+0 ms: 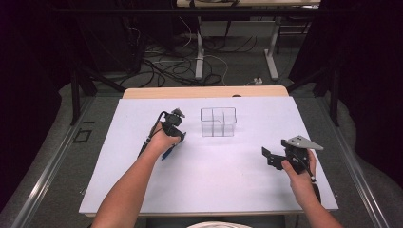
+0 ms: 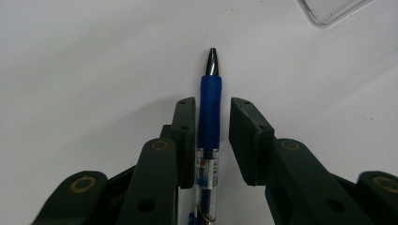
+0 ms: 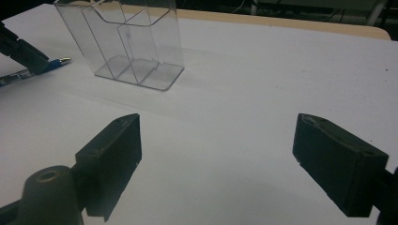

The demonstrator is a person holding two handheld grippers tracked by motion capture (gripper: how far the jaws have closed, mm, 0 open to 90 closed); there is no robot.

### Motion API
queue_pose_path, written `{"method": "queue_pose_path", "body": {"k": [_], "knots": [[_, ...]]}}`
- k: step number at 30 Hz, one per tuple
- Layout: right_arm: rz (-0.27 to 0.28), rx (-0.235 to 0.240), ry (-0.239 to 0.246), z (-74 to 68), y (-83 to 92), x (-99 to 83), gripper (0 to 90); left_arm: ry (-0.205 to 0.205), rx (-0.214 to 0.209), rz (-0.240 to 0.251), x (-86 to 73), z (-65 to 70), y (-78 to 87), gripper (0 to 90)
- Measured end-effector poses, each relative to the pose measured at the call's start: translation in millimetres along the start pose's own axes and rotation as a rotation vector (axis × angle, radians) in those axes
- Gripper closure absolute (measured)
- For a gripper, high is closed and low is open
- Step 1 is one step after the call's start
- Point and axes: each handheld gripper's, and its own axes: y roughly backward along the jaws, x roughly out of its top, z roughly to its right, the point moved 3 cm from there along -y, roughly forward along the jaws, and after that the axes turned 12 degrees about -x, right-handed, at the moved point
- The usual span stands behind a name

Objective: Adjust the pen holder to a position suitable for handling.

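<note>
Left claw [image 2: 211, 136] straddles the pen [image 2: 209, 93], jaws not quite closed on it, right claw [image 3: 216, 159] wide open, empty: next, probably squeeze and lift

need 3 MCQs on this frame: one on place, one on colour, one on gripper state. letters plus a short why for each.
1. Where is the clear organizer relative to the left gripper?
A. Beside it, toward the table's middle
B. Under the right gripper
C. On the floor

2. What colour is the grip sleeve of the pen?
A. Red
B. Blue
C. Green

3. How do the jaws of the right gripper stand?
A. Shut on the pen
B. Shut on the organizer
C. Wide apart with nothing between them

Answers:
1. A, the high view shows the organizer standing on the white table just to the side of the left gripper.
2. B, the left gripper view shows a blue sleeve behind the silver tip.
3. C, the right gripper view shows bare table between its jaws.
</note>
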Motion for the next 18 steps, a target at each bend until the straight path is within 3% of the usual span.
{"method": "queue_pose_path", "body": {"k": [18], "knots": [[0.001,0.0,-0.003,0.6,-0.2,0.0,15.5,0.004,0.013,-0.025,-0.7,-0.3,-3.3,79.0]]}}
